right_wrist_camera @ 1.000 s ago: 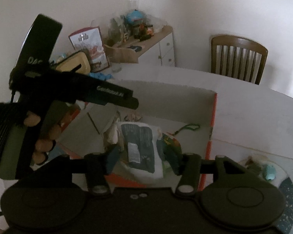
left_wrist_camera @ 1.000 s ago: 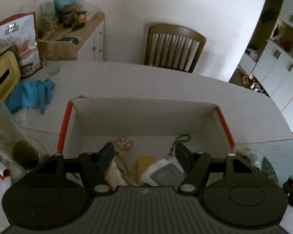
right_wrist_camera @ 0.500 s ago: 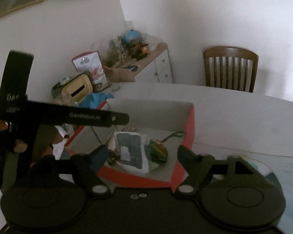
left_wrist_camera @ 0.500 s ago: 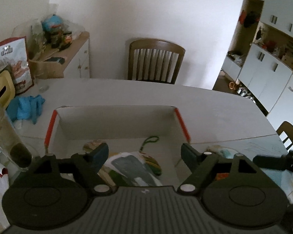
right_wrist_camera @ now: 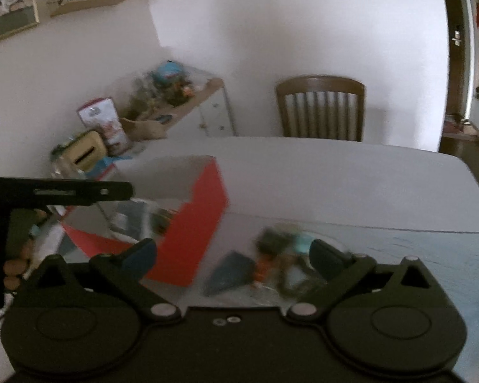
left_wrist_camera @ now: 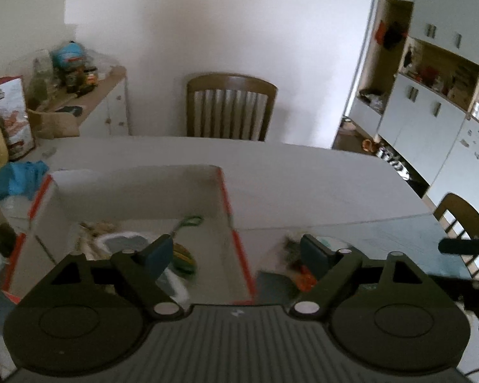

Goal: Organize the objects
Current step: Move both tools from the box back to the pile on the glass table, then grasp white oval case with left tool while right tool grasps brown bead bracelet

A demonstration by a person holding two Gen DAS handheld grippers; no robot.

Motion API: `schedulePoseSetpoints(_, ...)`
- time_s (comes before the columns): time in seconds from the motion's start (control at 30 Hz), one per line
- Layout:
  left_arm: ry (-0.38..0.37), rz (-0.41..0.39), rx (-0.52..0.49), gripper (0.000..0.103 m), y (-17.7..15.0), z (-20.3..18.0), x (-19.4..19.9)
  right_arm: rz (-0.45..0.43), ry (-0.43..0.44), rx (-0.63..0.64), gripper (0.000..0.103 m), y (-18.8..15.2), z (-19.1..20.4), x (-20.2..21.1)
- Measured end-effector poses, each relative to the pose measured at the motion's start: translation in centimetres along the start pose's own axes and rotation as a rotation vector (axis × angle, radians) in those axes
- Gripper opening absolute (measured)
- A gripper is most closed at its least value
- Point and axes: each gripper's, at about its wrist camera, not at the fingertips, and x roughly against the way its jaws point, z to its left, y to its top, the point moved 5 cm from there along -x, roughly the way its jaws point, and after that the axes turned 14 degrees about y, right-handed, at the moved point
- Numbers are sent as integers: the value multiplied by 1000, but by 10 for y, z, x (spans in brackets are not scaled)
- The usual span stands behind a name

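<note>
Both tongs, left (left_wrist_camera: 236,252) and right (right_wrist_camera: 233,255), have just been opening and stand wide and empty, shifted from over the red-edged box (left_wrist_camera: 226,204) toward blurred small items (right_wrist_camera: 271,255) on the surface (left_wrist_camera: 303,185).

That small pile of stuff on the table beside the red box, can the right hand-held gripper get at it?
Probably yes. The right hand-held gripper is open and empty, the pile lies just ahead between its fingers, and nothing visible blocks it.

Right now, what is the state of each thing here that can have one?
left gripper: open, empty, jaws just opened wider
right gripper: open, empty, jaws just opened wider
red box: open on top, a pouch and small items inside
small items pile: loose on the table beside the box, blurred
</note>
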Motion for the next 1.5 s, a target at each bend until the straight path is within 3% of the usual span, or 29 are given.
schedulePoseSetpoints(0.17, -44, 27, -47, 89, -21, -40, -8, 24, -11, -11, 101, -10, -35, 11)
schedulePoseSetpoints(0.27, -50, 27, -61, 100, -35, -59, -14, 42, -30, -7, 101, -17, -53, 11)
schedulePoseSetpoints(0.63, 1, 61, -79, 100, -86, -109, -55, 149, -72, -53, 99, -40, -118, -33)
schedulePoseSetpoints(1.1, 46, 57, -150, 100, -112, -156, -82, 238, -35, -50, 93, -46, -143, -94)
schedulePoseSetpoints(1.5, 58, 87, -121, 100, -121, -164, -100, 287, -37, -32, 85, -50, -149, -126)
